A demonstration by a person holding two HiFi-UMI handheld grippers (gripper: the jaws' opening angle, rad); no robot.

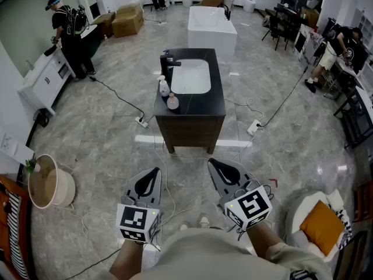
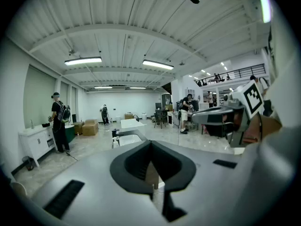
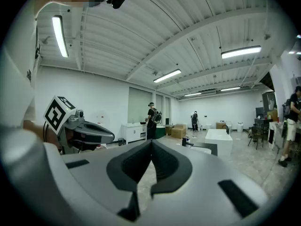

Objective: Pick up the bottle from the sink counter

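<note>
The dark sink counter [image 1: 192,111] stands on the floor well ahead of me, with a white basin [image 1: 190,76] and a black faucet [image 1: 169,63]. On its left edge stand a white pump bottle [image 1: 164,86] and a pinkish bottle [image 1: 172,101]. My left gripper [image 1: 152,174] and right gripper [image 1: 215,165] are held low and close to my body, far short of the counter. Both are shut with nothing between the jaws. In the left gripper view the left gripper [image 2: 150,141] points toward the counter, where the white pump bottle [image 2: 114,142] shows small. The right gripper [image 3: 151,141] faces the same way.
A white bathtub [image 1: 212,25] stands behind the counter, cardboard boxes [image 1: 128,19] beyond. Cables [image 1: 116,98] and a power strip [image 1: 141,121] lie on the floor. One person [image 1: 70,34] stands by a white cabinet [image 1: 44,77]; another person [image 1: 338,45] is far right. A basket [image 1: 49,182] and a cushioned chair [image 1: 320,226] flank me.
</note>
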